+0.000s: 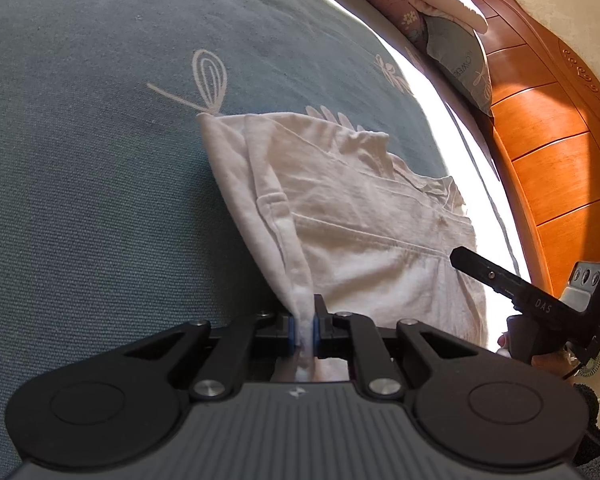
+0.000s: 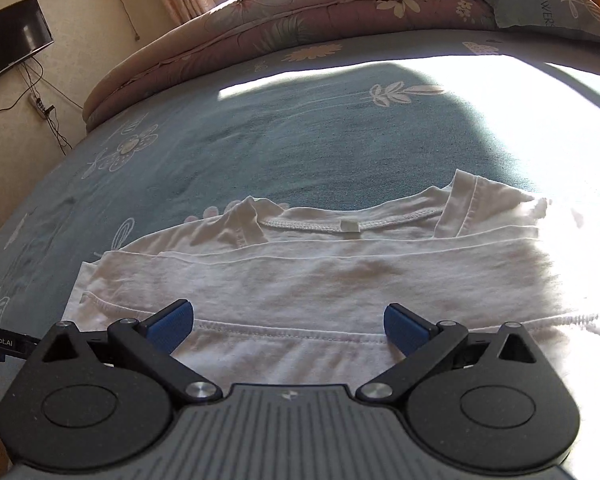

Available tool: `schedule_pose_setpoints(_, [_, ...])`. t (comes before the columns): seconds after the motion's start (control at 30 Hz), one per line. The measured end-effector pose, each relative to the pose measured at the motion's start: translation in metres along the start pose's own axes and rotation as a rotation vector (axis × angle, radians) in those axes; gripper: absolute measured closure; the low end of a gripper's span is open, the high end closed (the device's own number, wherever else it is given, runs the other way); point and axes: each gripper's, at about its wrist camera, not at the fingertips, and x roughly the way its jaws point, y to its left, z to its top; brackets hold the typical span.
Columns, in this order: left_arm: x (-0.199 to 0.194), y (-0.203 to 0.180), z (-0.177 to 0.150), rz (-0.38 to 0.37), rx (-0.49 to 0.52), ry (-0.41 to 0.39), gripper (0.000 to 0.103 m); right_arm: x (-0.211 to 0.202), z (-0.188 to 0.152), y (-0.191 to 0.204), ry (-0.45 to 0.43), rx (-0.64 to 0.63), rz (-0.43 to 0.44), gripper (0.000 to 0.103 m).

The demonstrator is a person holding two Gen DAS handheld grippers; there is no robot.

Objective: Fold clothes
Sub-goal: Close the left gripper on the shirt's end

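A white T-shirt (image 1: pixel 352 216) lies partly folded on the blue-green bed sheet (image 1: pixel 80 160). My left gripper (image 1: pixel 304 330) is shut on the shirt's near edge, which rises pinched between the blue pads. In the right wrist view the shirt (image 2: pixel 300 280) lies flat in layers, collar and label at the far side. My right gripper (image 2: pixel 288 322) is open just above the shirt's near hem, its blue pads (image 2: pixel 172 322) spread wide with nothing between them. The right gripper's finger also shows in the left wrist view (image 1: pixel 484 270) over the shirt's right side.
A folded floral quilt (image 2: pixel 300 20) and a blue-green pillow (image 2: pixel 548 0) lie along the bed's far end. A wooden headboard (image 1: pixel 548 140) stands beyond. A bright sunlit patch (image 2: pixel 520 120) crosses the sheet. A wall-mounted TV (image 2: pixel 8 40) with cables hangs at left.
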Motion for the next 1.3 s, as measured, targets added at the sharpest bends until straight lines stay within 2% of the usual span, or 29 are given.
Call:
schedule_pose_setpoints(0.2, [0.002,-0.019,0.008,0.084,0.065,0.034,0.091,-0.051,-0.029,-0.01,-0.021,-0.011,-0.03,0.0])
schedule_pose_setpoints(0.37, [0.002,-0.011,0.007,0.056,0.03,0.03,0.09,-0.073,-0.038,-0.028,-0.041,0.022,-0.06,0.0])
schedule_pose_setpoints(0.5, [0.001,-0.002,0.004,0.019,-0.029,0.009,0.09,-0.077,-0.043,-0.035,-0.037,0.063,-0.063,0.0])
schedule_pose_setpoints(0.8, [0.001,-0.008,-0.002,0.038,0.022,-0.037,0.09,-0.077,-0.045,-0.03,-0.026,0.055,-0.054,0.0])
schedule_pose_setpoints(1.1, [0.0,-0.005,-0.001,0.028,-0.015,-0.021,0.09,-0.076,-0.045,-0.032,-0.022,0.063,-0.061,0.0])
schedule_pose_setpoints(1.3, [-0.001,-0.01,0.001,0.052,-0.037,-0.012,0.091,-0.08,-0.044,-0.031,-0.03,0.056,-0.056,0.0])
